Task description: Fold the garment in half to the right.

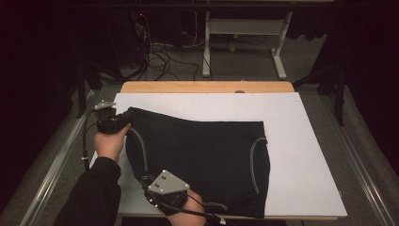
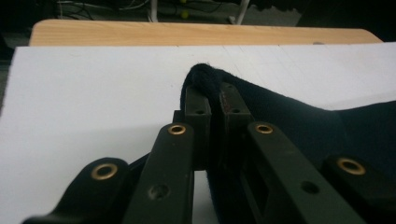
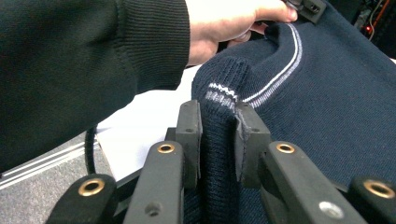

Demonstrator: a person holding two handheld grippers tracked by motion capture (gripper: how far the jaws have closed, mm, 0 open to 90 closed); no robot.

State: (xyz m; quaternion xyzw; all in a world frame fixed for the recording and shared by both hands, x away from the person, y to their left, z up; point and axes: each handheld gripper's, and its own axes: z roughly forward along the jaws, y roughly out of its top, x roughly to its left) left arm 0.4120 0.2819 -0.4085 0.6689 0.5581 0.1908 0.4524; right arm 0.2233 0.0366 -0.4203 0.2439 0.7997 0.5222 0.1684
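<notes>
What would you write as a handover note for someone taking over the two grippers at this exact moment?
Left gripper: shut on the far left corner of the dark sweater.
Right gripper: shut on the near left edge, at a ribbed part with pale stripes.
The sweater lies spread flat on the white board, which rests on the wooden table.
Done: both grips on the sweater's left side are set.
Left: probably lifting that side and folding it over to the right; no fold has been made yet.

white board (image 1: 301,141) on wooden table (image 1: 207,87) | cables (image 1: 157,59), possibly a desk frame (image 1: 244,28) behind
</notes>
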